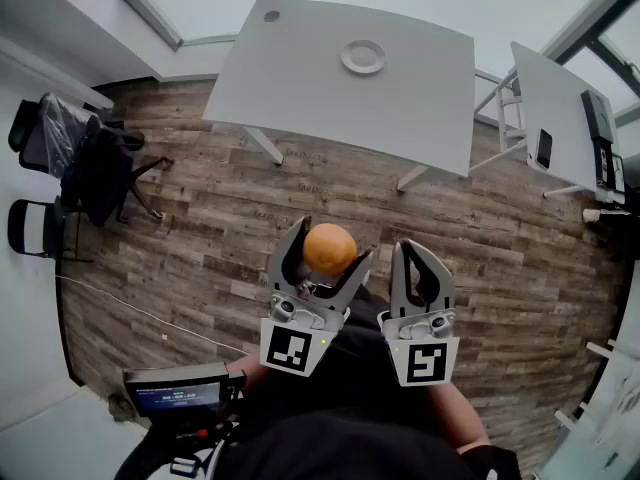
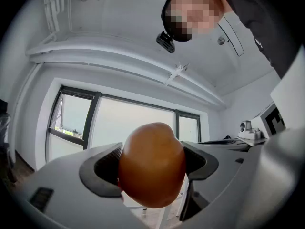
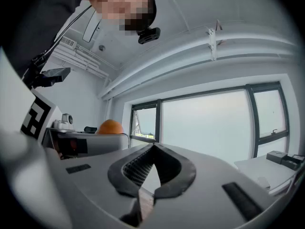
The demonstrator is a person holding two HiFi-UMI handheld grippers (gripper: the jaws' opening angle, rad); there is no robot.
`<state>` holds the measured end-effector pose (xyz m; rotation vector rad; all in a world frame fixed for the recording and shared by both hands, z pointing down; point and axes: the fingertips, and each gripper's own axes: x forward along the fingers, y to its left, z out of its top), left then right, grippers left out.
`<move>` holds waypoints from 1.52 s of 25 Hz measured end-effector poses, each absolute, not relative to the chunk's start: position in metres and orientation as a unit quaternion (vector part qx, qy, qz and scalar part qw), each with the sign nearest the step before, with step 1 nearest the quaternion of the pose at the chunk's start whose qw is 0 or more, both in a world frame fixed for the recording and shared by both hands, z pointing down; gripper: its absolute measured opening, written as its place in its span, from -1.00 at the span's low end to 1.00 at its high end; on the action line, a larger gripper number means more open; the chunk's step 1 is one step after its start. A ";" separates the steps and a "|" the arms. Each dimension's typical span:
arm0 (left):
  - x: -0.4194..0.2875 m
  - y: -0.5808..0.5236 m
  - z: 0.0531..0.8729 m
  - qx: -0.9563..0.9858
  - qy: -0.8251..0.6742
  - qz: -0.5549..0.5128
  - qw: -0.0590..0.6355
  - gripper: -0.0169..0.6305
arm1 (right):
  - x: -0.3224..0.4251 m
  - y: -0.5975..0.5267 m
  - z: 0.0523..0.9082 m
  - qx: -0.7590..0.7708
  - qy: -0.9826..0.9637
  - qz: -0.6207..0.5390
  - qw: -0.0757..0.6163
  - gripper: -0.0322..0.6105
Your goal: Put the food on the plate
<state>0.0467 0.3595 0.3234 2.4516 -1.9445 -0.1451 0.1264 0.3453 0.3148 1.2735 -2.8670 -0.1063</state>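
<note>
Between the jaws of the left tool [image 1: 336, 238], gripping a round orange food item [image 2: 151, 171], pads pressing on both its sides, jaws standing wide. Just beside it, holding the right tool [image 1: 412, 253] level, jaws closed together on nothing. Hovering both over a wood-plank floor [image 1: 200, 208], well apart from the white surface [image 1: 300, 78] ahead. Carrying only a white plate [image 1: 363, 56], near that surface's far edge. Flanking it with a second surface [image 1: 560, 118] at right and dark chairs [image 1: 90, 158] at left, and backing the room with large windows [image 3: 209, 128].
</note>
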 end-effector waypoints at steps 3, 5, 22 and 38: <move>0.045 0.360 0.324 0.781 -0.622 -0.048 0.007 0.14 | 0.124 0.347 0.315 0.401 -0.915 -0.039 0.004 -0.88; 0.044 0.361 0.325 0.778 -0.625 -0.054 0.019 0.14 | 0.124 0.349 0.315 0.398 -0.917 -0.038 0.004 -0.88; 0.032 0.357 0.327 0.747 -0.659 -0.076 0.035 0.14 | 0.168 0.338 0.335 0.428 -0.903 0.023 -0.018 -0.88; 0.035 0.354 0.338 0.742 -0.667 -0.048 0.045 0.14 | 0.174 0.331 0.336 0.422 -0.906 0.032 -0.016 -0.88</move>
